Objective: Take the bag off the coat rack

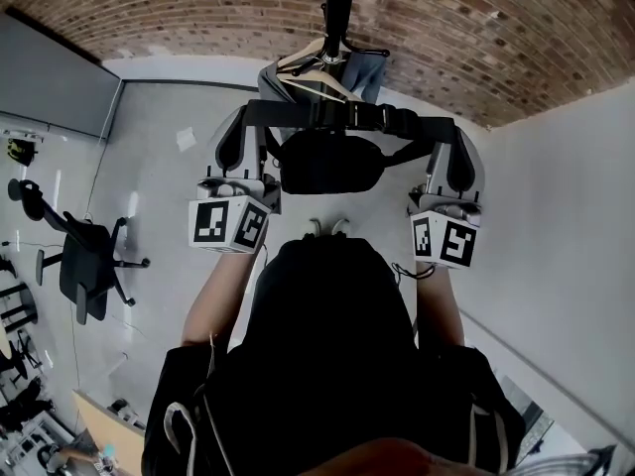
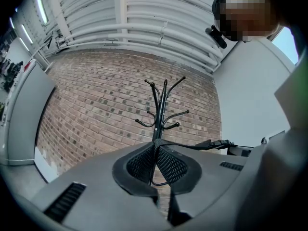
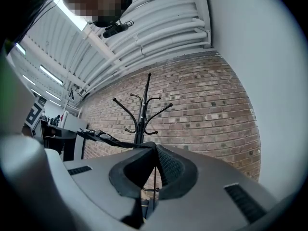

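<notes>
A black bag (image 1: 330,162) hangs below its strap (image 1: 347,115), which is stretched level between my two grippers. The left gripper (image 1: 250,119) is shut on the strap's left end and the right gripper (image 1: 452,132) on its right end. The bag hangs free in front of the black coat rack (image 1: 340,8), apart from its hooks. In the left gripper view the jaws (image 2: 156,150) pinch the strap (image 2: 192,147), with the rack (image 2: 162,109) behind. In the right gripper view the jaws (image 3: 155,150) pinch the strap (image 3: 110,141) before the rack (image 3: 143,109).
A grey garment on a hanger (image 1: 317,77) hangs on the rack against the brick wall (image 1: 198,18). A black office chair (image 1: 84,261) stands to the left and a wooden desk corner (image 1: 99,419) is at lower left. A white wall (image 1: 566,226) runs along the right.
</notes>
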### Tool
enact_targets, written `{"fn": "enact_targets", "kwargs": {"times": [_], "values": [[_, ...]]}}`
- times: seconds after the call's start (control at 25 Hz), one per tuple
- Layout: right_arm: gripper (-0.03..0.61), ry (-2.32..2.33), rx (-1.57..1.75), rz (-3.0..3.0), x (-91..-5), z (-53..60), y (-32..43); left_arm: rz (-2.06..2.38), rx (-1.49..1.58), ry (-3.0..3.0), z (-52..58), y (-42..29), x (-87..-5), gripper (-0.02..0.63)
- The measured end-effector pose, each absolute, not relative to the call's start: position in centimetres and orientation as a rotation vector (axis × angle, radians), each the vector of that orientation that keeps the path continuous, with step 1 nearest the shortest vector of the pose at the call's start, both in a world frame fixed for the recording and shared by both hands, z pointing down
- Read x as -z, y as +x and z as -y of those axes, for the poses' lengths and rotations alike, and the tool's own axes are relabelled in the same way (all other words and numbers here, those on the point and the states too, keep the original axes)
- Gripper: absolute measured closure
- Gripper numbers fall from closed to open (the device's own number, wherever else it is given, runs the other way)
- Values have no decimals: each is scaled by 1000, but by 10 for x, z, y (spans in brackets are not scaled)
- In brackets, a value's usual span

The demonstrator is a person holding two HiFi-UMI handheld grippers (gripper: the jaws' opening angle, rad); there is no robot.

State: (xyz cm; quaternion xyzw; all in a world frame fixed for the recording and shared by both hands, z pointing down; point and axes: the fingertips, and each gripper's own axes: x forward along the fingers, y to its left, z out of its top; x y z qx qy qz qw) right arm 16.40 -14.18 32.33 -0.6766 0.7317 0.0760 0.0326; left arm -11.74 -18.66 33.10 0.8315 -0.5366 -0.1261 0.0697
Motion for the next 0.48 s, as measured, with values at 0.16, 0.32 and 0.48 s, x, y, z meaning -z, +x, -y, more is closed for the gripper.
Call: {"fn": "enact_targets", "kwargs": {"times": [0.16,0.32,0.48], "values": [[557,-2063,-247,-2243,-319,140,166,1618,381,2501,187,-114,-332,589],[557,-2070,-273,-2244,-317,138,171,1628,371,2498,185,-110,-327,589],[557,-2062,-276,-2251,-315,137,171,1630,372,2498,182,-110,-324,589]]}}
